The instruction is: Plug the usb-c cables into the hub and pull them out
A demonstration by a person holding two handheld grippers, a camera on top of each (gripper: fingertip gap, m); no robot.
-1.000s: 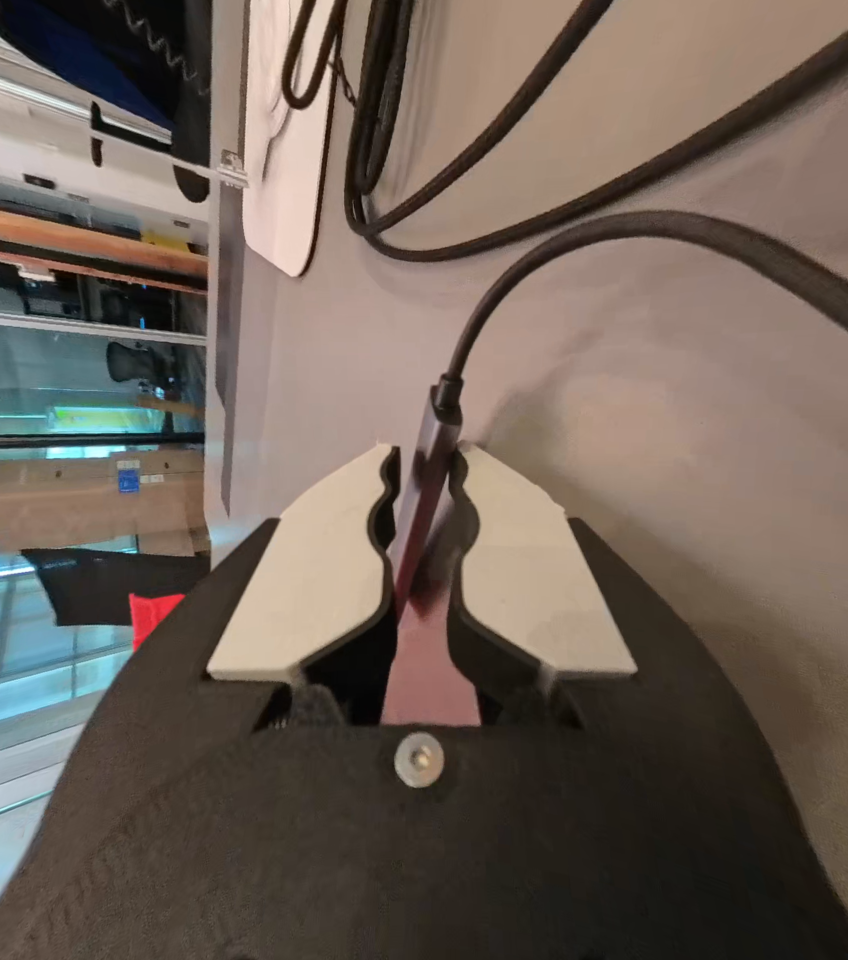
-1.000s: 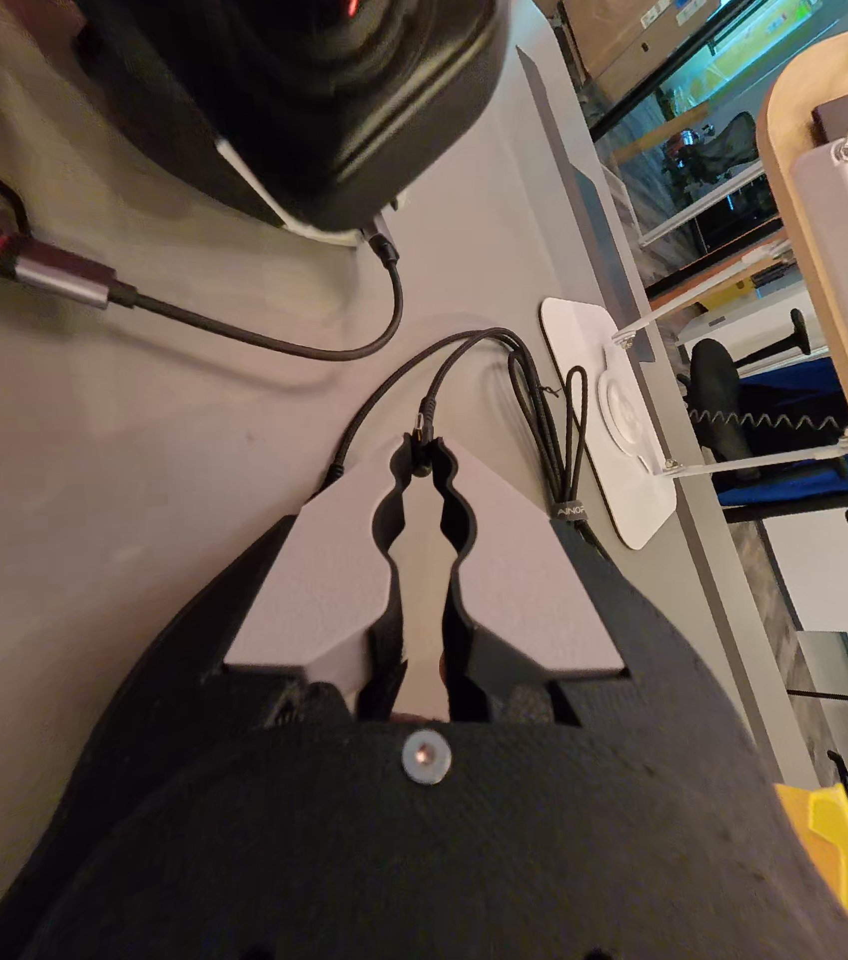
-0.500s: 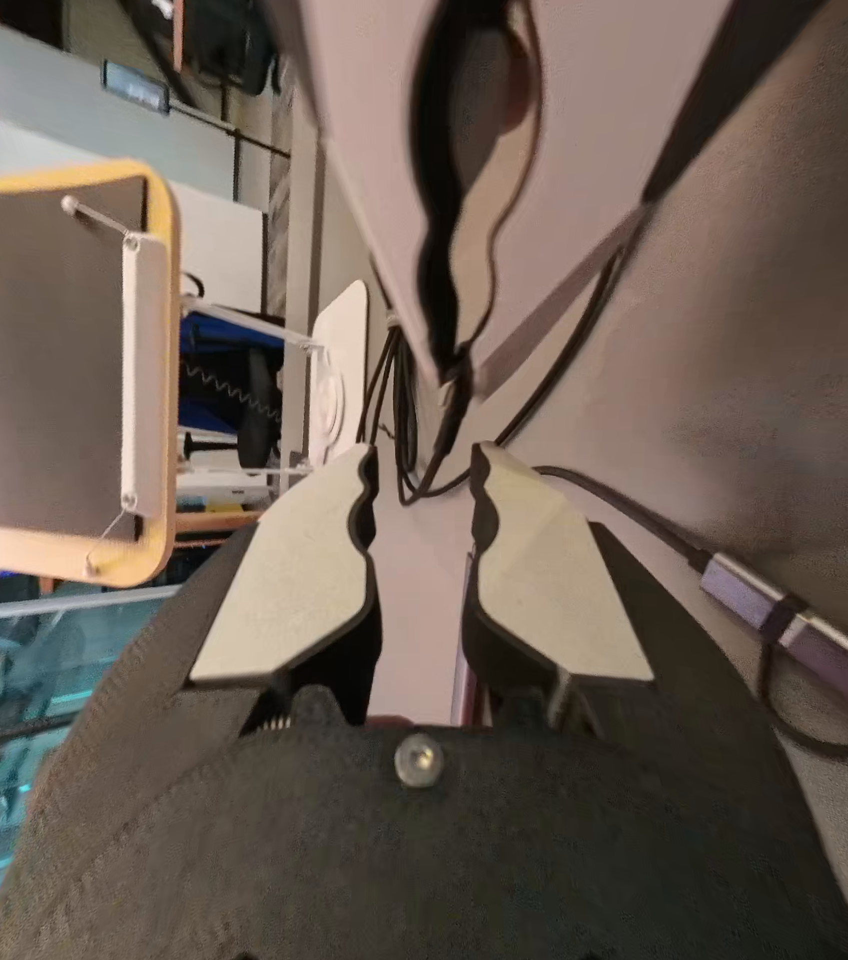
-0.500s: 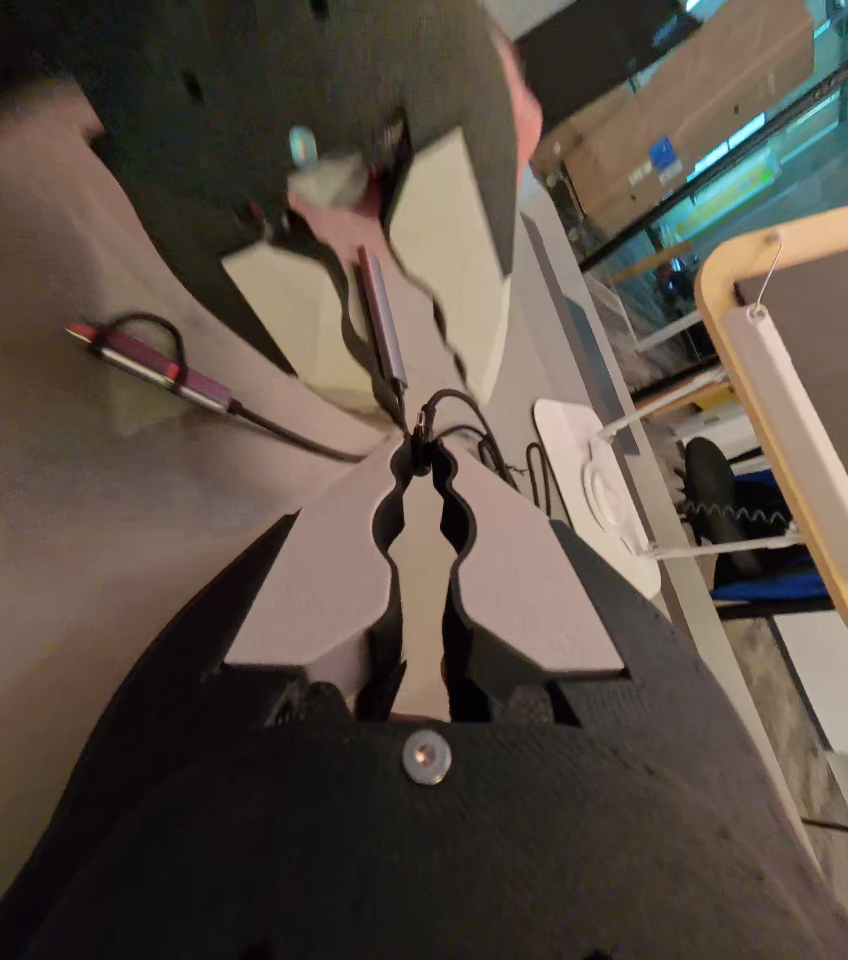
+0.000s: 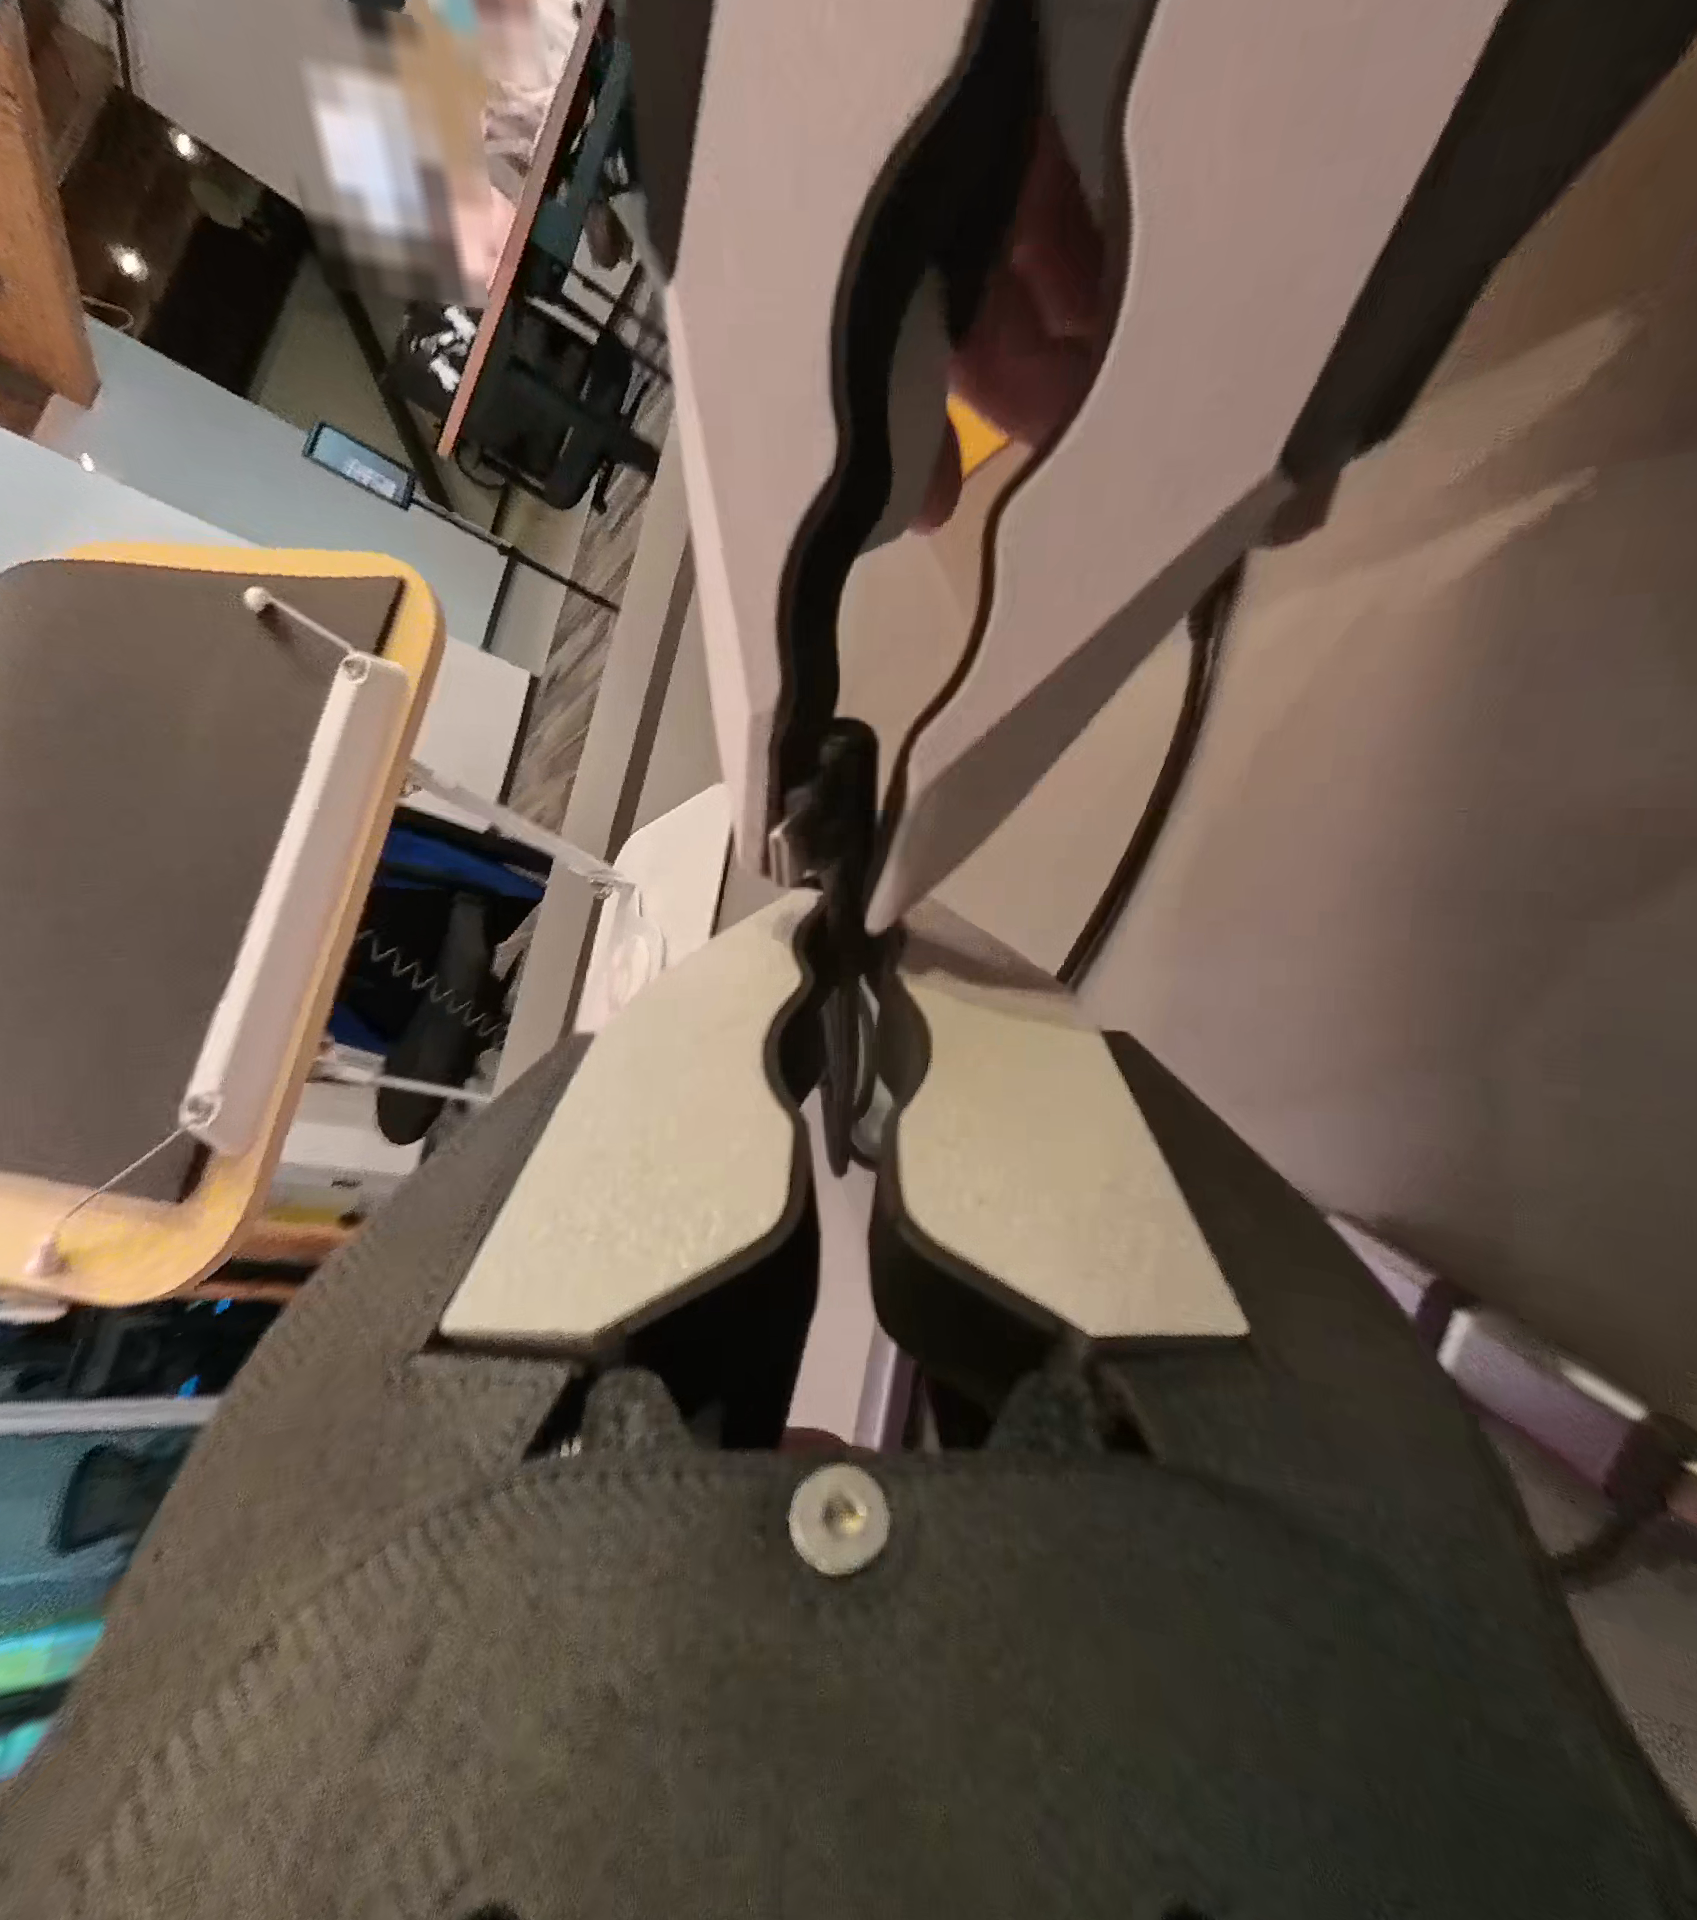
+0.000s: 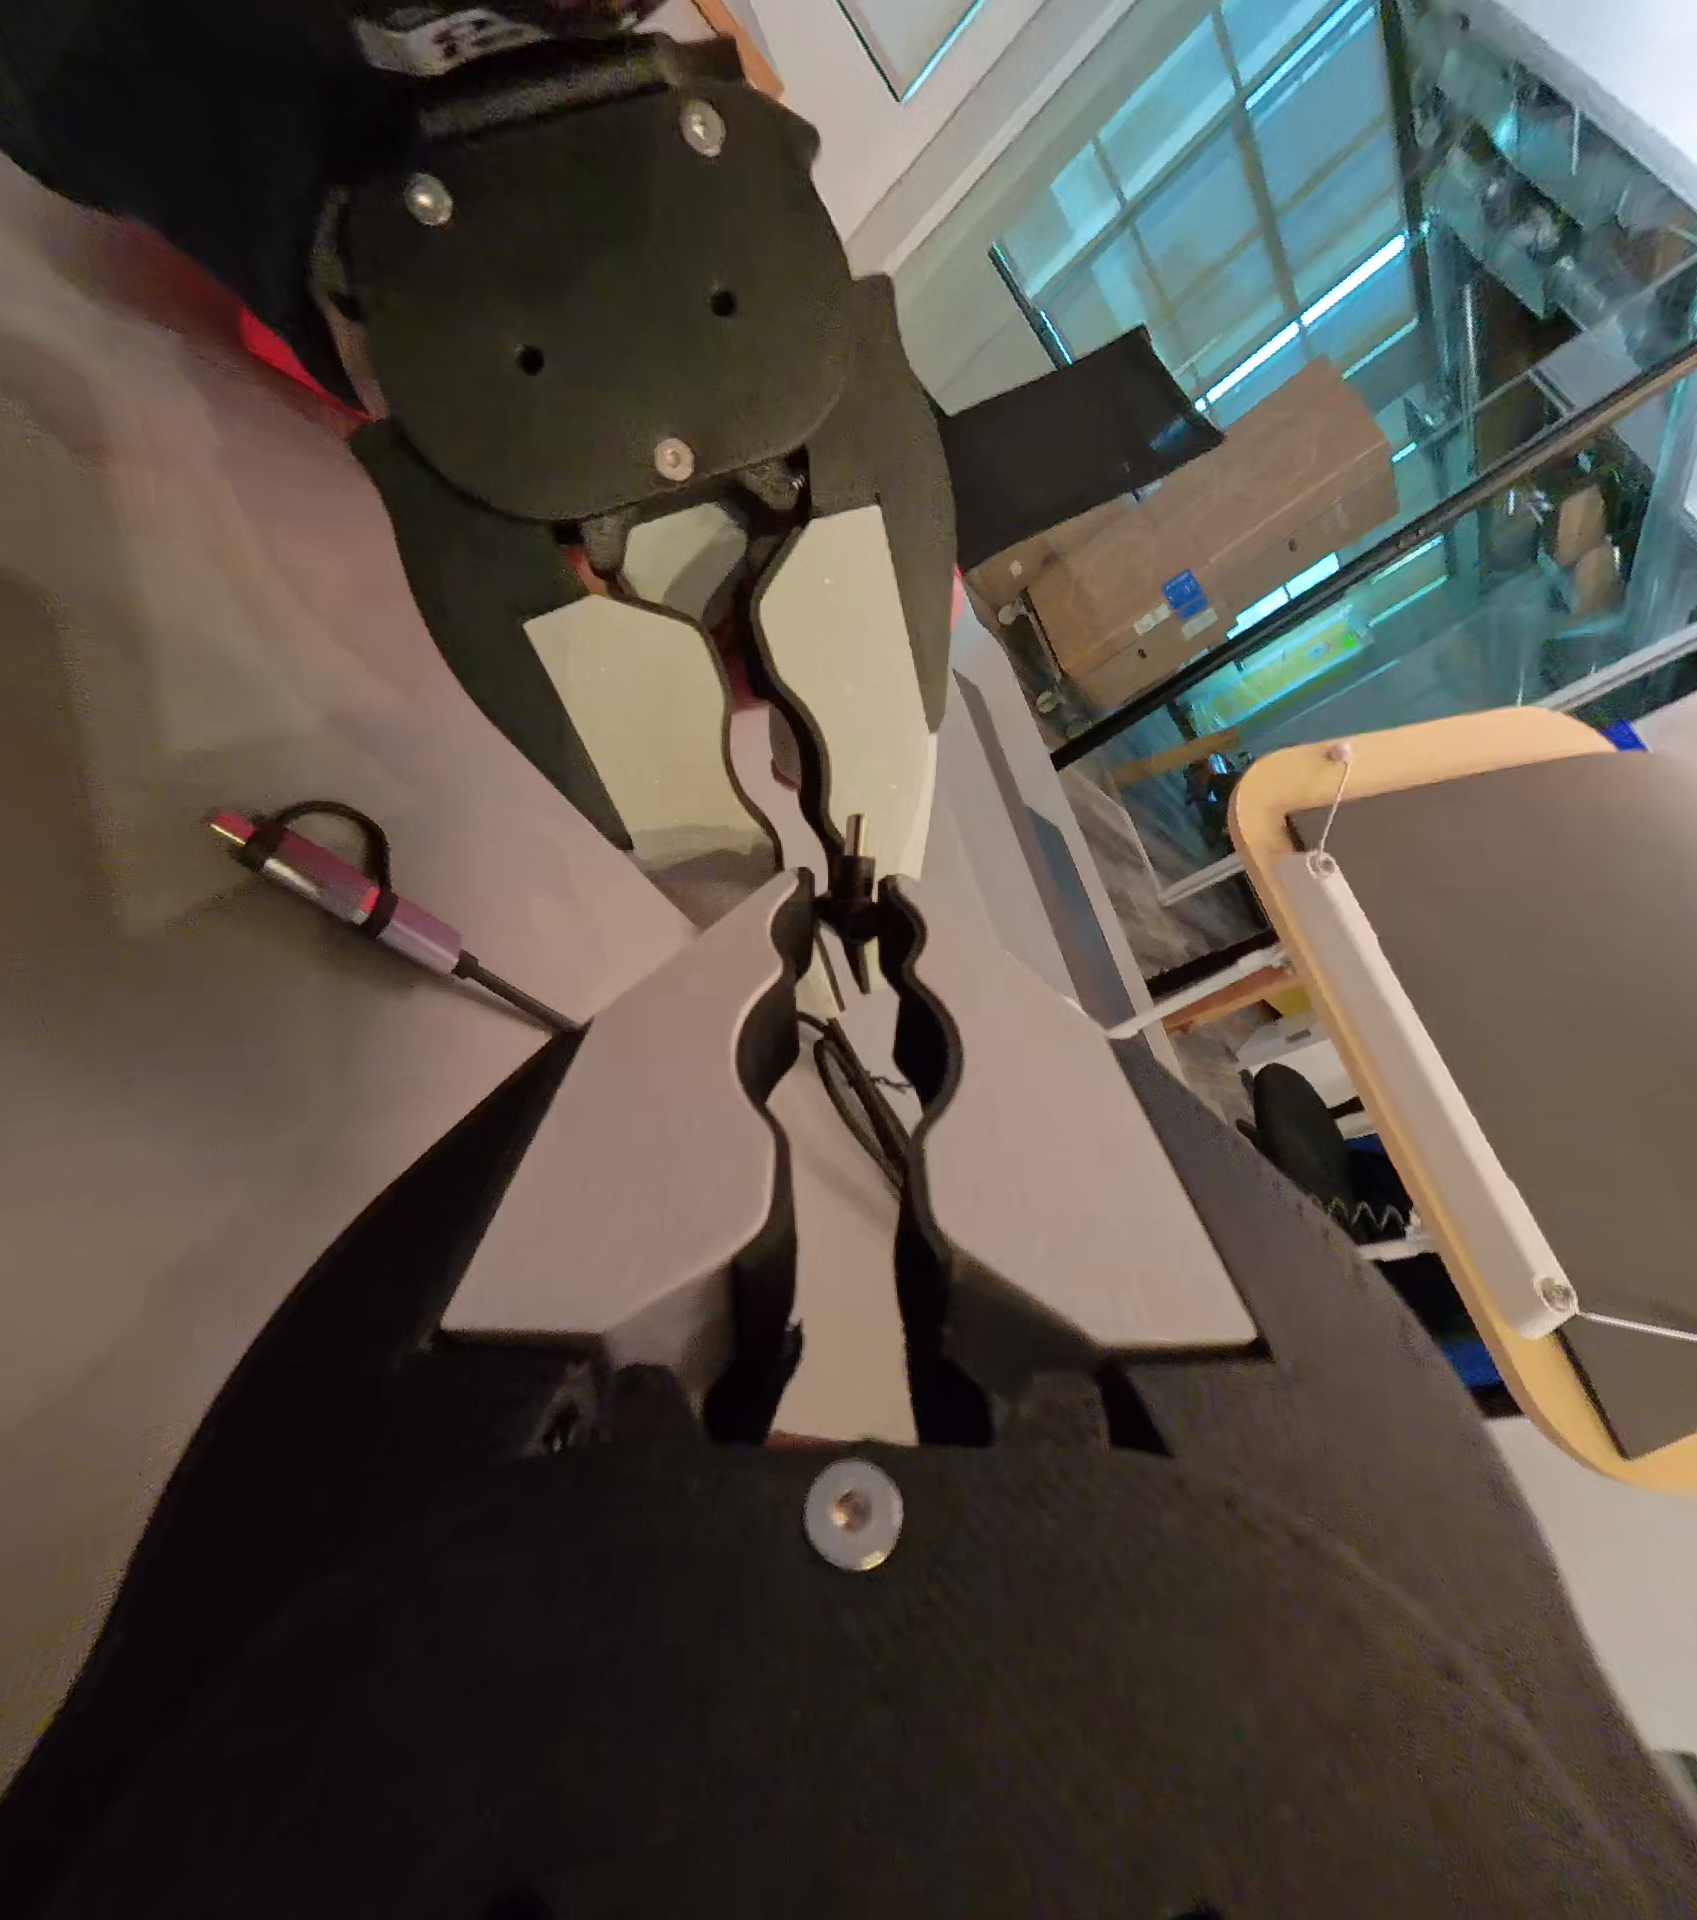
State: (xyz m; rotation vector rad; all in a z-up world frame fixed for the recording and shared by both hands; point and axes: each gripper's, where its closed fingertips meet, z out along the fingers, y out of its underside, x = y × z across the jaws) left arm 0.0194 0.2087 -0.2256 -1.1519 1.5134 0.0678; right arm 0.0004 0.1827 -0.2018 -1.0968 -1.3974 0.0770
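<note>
Right tongs [image 6: 844,902] are narrow and pinched on the small black USB-C plug [image 6: 849,916]. Its thin black cable [image 6: 865,1101] trails back between the fingers toward 6 o'clock. Plug nose points to 12 o'clock in the right wrist view.

Left tongs [image 5: 846,940] are also narrow. They look clamped on the slim dark-grey metal hub [image 6: 856,831], which is seen almost edge-on, so the grip is judged rather than clear. Both tongs are up off the grey tabletop [image 6: 148,1143], tip to tip.

Key relation: the hub's near end sits at 12 o'clock from the plug, just beside it. Can't tell whether they are touching or a hair apart. The hub's long axis runs roughly 11-to-5 in the right wrist view, while the plug's axis is closer to 12-to-6, so the two look slightly off line. In the left wrist view the plug hangs at 12 o'clock from the left fingertips, held by the right tongs coming down from the top.

The right tongs carry the moving part and the left tongs look like the brace.

Step, as a guess: final alignment before insertion, plug not seated yet. The next move probably needs a small tilt correction, then a straight push along the hub's axis. Risk is the plug skating off the port edge or twisting in the pinch.

A purple-grey metal connector with a red tip [image 6: 356,894] lies flat on the tabletop at 9 o'clock, well apart and not involved.
</note>
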